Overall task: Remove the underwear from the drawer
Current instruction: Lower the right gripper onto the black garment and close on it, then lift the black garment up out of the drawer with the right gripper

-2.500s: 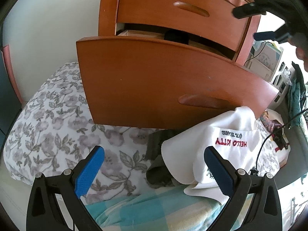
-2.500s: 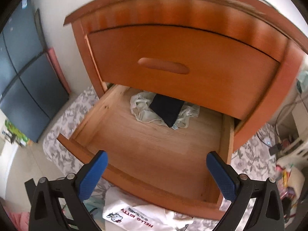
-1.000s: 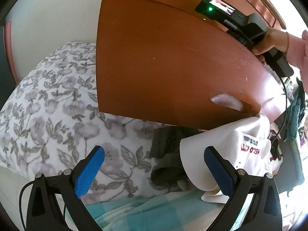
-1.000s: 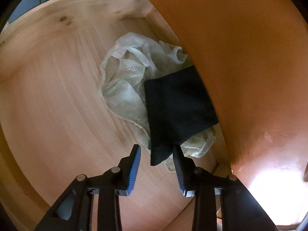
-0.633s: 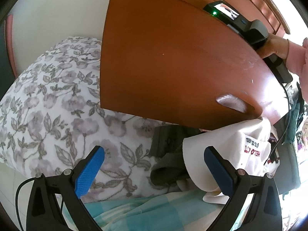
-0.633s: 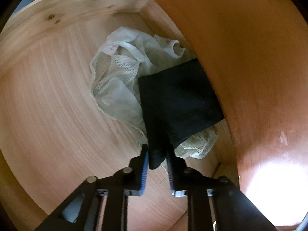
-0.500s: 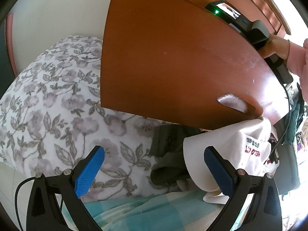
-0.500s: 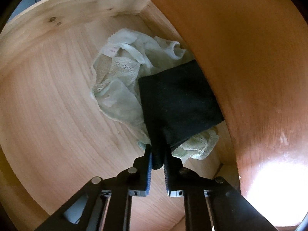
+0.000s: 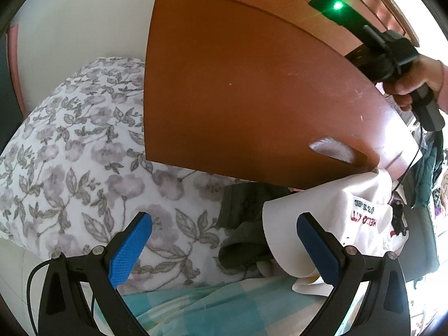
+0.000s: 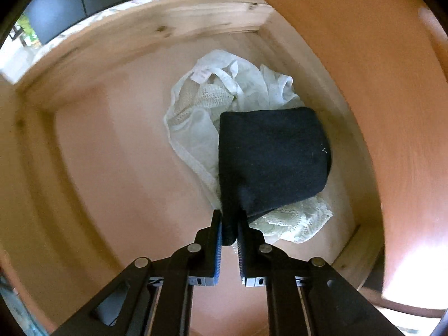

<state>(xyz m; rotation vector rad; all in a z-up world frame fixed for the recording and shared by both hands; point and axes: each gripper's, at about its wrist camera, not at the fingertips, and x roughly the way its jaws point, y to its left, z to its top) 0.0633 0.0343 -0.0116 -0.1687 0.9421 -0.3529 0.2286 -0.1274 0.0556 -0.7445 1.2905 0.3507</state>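
So the big pulled-out wooden drawer with the reddish curved front (image 10: 117,168) is the thing to orient by. Down below its front panel there's a grey floral quilt (image 9: 72,145), and a white Hello Kitty cloth (image 9: 336,218) lies right under the front's lower corner. Inside the drawer, back near the rear corner, sits a crumpled pale lacy garment (image 10: 212,106), with the black folded underwear (image 10: 274,156) draped on top of it. The right gripper (image 10: 229,229) is reaching into the drawer and its jaws have just been closing, now pinched nearly together on the near edge of the black pair. The left gripper (image 9: 224,246) hangs out in front of the drawer, jaws spread wide, nothing in them. I'd say the grab is done, but the underwear isn't clear of the drawer yet, so lifting it out is what's left
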